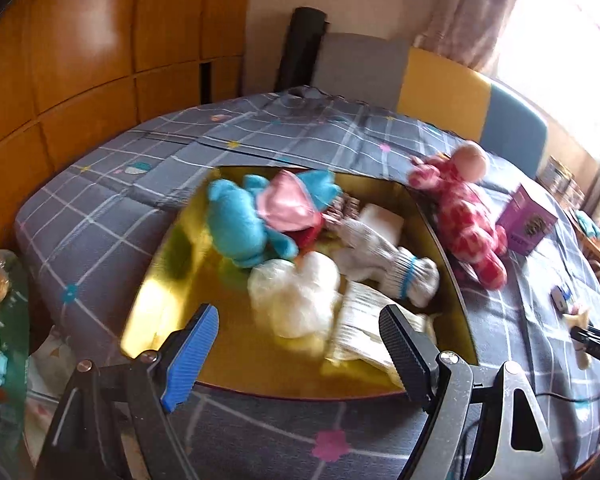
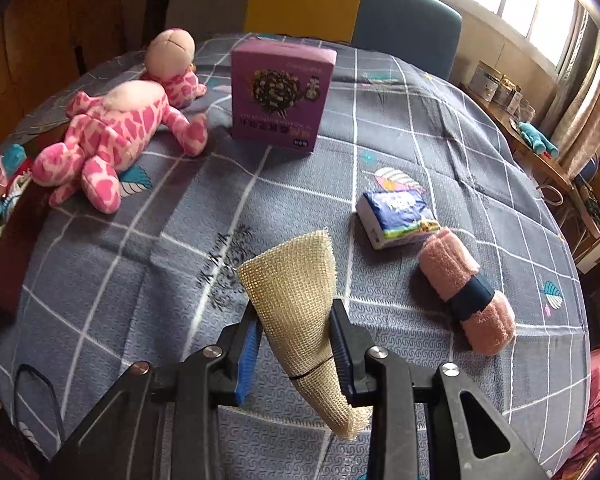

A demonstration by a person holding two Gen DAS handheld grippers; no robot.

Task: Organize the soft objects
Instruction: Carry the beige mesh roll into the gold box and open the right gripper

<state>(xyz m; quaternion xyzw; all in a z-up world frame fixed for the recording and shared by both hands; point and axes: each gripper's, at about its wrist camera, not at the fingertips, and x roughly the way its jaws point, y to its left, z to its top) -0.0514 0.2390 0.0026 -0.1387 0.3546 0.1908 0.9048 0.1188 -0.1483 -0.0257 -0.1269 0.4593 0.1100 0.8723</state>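
A gold tray point(image 1: 236, 348) lies on the grey checked bedspread point(image 1: 100, 216). In it are a blue plush toy point(image 1: 240, 220), a pink cloth point(image 1: 288, 204), white knit gloves point(image 1: 384, 256), a white plastic bundle point(image 1: 296, 300) and a paper packet point(image 1: 364, 328). My left gripper point(image 1: 300, 344) is open and empty above the tray's near edge. My right gripper point(image 2: 296, 340) is shut on a rolled beige mesh cloth point(image 2: 296, 288) and holds it above the bedspread point(image 2: 140, 260). A pink spotted plush point(image 2: 112, 132) lies at the left; it also shows in the left wrist view point(image 1: 464, 216).
A purple box point(image 2: 280, 96) stands at the back, also in the left wrist view point(image 1: 528, 220). A tissue pack point(image 2: 400, 212) and a rolled pink towel point(image 2: 468, 292) lie to the right. A yellow and blue headboard point(image 2: 340, 0) is behind, wooden cabinets point(image 1: 80, 40) at the left.
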